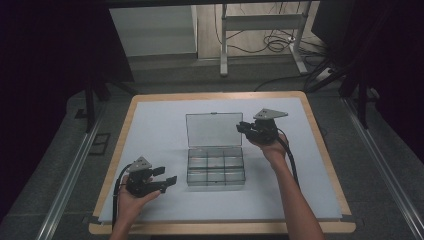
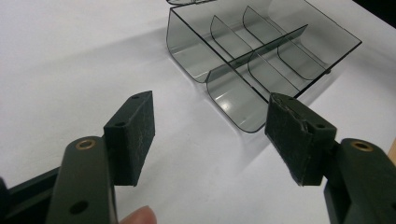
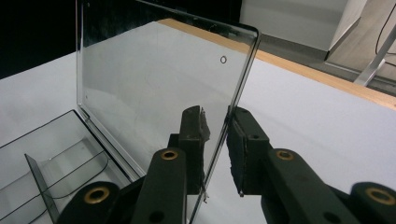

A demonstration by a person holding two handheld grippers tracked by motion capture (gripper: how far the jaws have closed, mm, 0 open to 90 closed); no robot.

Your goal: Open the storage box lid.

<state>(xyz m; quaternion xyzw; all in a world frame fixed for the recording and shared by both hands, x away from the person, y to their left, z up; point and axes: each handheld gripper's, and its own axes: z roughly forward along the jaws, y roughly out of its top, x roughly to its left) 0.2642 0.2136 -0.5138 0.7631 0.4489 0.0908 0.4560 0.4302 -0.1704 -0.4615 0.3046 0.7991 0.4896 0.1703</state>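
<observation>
Right gripper (image 1: 246, 128), at three o'clock of the raised clear lid (image 1: 214, 129), has its jaws straddling the lid's edge, narrowly apart. Left gripper (image 1: 169, 176), jaws wide and empty, sits at nine o'clock of the compartment box (image 1: 216, 167) mid-table (image 1: 150, 120).

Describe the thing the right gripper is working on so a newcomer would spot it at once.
On the white sheet covering the wood-edged table, find the clear compartment box at the centre. Its lid stands raised behind the tray, with the right gripper at its right edge, a jaw on either side. It is the flat transparent pane, unlike the divided tray below.
</observation>
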